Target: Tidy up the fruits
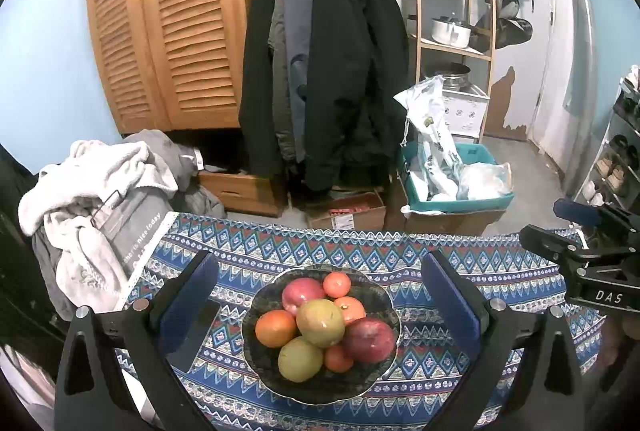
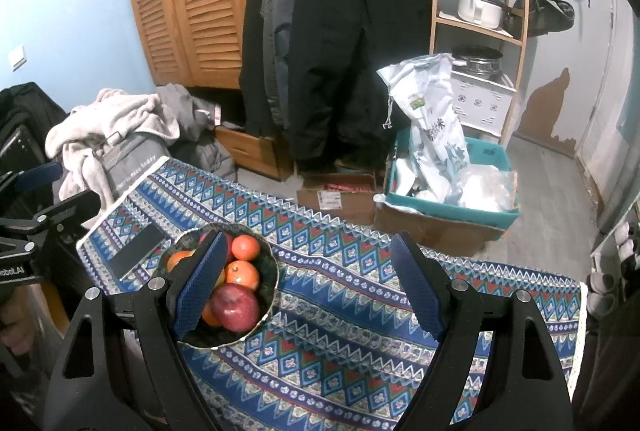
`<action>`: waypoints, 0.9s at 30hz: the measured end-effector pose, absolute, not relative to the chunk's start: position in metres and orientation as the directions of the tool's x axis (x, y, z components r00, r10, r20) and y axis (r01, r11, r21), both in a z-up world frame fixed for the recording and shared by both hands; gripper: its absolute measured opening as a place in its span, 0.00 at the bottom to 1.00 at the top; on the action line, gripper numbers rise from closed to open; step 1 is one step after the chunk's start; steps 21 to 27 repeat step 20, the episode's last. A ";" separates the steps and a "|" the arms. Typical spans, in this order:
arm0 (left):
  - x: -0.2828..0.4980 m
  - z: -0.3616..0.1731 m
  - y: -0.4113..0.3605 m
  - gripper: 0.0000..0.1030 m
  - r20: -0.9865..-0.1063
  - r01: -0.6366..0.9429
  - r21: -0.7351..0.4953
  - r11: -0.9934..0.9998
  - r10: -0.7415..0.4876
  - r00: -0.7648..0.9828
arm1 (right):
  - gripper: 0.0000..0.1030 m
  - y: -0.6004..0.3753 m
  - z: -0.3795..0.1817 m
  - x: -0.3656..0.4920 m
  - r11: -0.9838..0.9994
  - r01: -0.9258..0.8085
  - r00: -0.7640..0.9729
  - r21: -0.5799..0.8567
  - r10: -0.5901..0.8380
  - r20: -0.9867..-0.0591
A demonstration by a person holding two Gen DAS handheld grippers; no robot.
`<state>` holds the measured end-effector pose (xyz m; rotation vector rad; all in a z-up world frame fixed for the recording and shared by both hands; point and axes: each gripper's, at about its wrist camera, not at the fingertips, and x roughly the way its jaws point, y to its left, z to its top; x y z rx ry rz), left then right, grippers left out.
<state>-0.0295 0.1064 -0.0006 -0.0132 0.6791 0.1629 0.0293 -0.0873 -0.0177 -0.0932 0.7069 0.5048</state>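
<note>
A dark bowl sits on the patterned tablecloth and holds several fruits: red apples, green-yellow apples and oranges. My left gripper is open, above and in front of the bowl, its jaws wide on either side and empty. The bowl also shows in the right wrist view, left of centre, partly hidden by my left finger. My right gripper is open and empty over the cloth to the right of the bowl.
A dark flat phone-like object lies on the cloth left of the bowl. Beyond the table's far edge are a laundry pile, hanging coats, cardboard boxes and a teal bin of bags. The right gripper's body shows at right.
</note>
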 end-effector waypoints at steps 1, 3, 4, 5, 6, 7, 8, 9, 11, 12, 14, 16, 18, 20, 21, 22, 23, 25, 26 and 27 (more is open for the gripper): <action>-0.029 -0.001 0.107 0.99 -0.626 -0.153 0.039 0.988 0.143 0.767 | 0.80 -0.087 -0.018 0.030 0.876 -0.474 0.646 0.086 0.413 -0.643; -0.030 0.000 0.106 0.99 -0.624 -0.150 0.039 0.988 0.141 0.768 | 0.80 -0.087 -0.018 0.030 0.876 -0.474 0.646 0.086 0.413 -0.643; -0.030 0.000 0.106 0.99 -0.624 -0.151 0.040 0.988 0.143 0.768 | 0.80 -0.087 -0.018 0.029 0.876 -0.474 0.646 0.086 0.412 -0.643; -0.029 0.000 0.106 0.99 -0.625 -0.151 0.041 0.988 0.143 0.768 | 0.80 -0.087 -0.018 0.029 0.876 -0.474 0.646 0.085 0.412 -0.643; -0.029 -0.001 0.107 0.99 -0.625 -0.150 0.039 0.988 0.141 0.768 | 0.80 -0.087 -0.018 0.029 0.876 -0.474 0.646 0.085 0.412 -0.643; -0.030 -0.001 0.106 0.99 -0.627 -0.149 0.037 0.988 0.139 0.767 | 0.80 -0.088 -0.018 0.029 0.876 -0.474 0.646 0.086 0.412 -0.643; -0.029 -0.001 0.106 0.99 -0.628 -0.149 0.035 0.988 0.138 0.766 | 0.80 -0.088 -0.018 0.029 0.877 -0.474 0.646 0.086 0.412 -0.642; -0.029 -0.001 0.107 0.99 -0.629 -0.149 0.033 0.988 0.137 0.765 | 0.80 -0.087 -0.018 0.029 0.877 -0.473 0.647 0.085 0.411 -0.642; -0.030 -0.001 0.107 0.99 -0.629 -0.155 0.032 0.987 0.141 0.764 | 0.80 -0.088 -0.018 0.029 0.877 -0.473 0.647 0.087 0.412 -0.642; -0.030 -0.001 0.107 0.99 -0.628 -0.158 0.036 0.987 0.145 0.765 | 0.80 -0.090 -0.019 0.030 0.877 -0.473 0.646 0.088 0.412 -0.642; -0.030 -0.001 0.108 0.99 -0.627 -0.165 0.039 0.986 0.152 0.764 | 0.80 -0.090 -0.019 0.030 0.876 -0.474 0.646 0.085 0.412 -0.643; -0.030 -0.002 0.109 0.99 -0.629 -0.171 0.036 0.985 0.155 0.761 | 0.80 -0.090 -0.019 0.030 0.876 -0.475 0.645 0.085 0.412 -0.643; -0.029 -0.004 0.110 0.99 -0.634 -0.174 0.033 0.984 0.156 0.758 | 0.80 -0.090 -0.018 0.030 0.876 -0.475 0.645 0.086 0.413 -0.643; -0.028 -0.004 0.110 0.99 -0.639 -0.171 0.029 0.985 0.150 0.755 | 0.80 -0.090 -0.018 0.030 0.876 -0.475 0.646 0.085 0.412 -0.642; -0.028 -0.004 0.110 0.99 -0.639 -0.171 0.029 0.985 0.150 0.755 | 0.80 -0.090 -0.018 0.030 0.876 -0.475 0.646 0.085 0.412 -0.642; -0.028 -0.004 0.110 0.99 -0.639 -0.171 0.029 0.985 0.150 0.755 | 0.80 -0.090 -0.018 0.030 0.876 -0.475 0.646 0.085 0.412 -0.642; -0.028 -0.004 0.110 0.99 -0.639 -0.171 0.029 0.985 0.150 0.755 | 0.80 -0.090 -0.018 0.030 0.876 -0.475 0.646 0.085 0.412 -0.642; -0.028 -0.004 0.110 0.99 -0.639 -0.171 0.029 0.985 0.150 0.755 | 0.80 -0.090 -0.018 0.030 0.876 -0.475 0.646 0.085 0.412 -0.642; -0.028 -0.004 0.110 0.99 -0.639 -0.171 0.029 0.985 0.150 0.755 | 0.80 -0.090 -0.018 0.030 0.876 -0.475 0.646 0.085 0.412 -0.642; -0.028 -0.004 0.110 0.99 -0.639 -0.171 0.029 0.985 0.150 0.755 | 0.80 -0.090 -0.018 0.030 0.876 -0.475 0.646 0.085 0.412 -0.642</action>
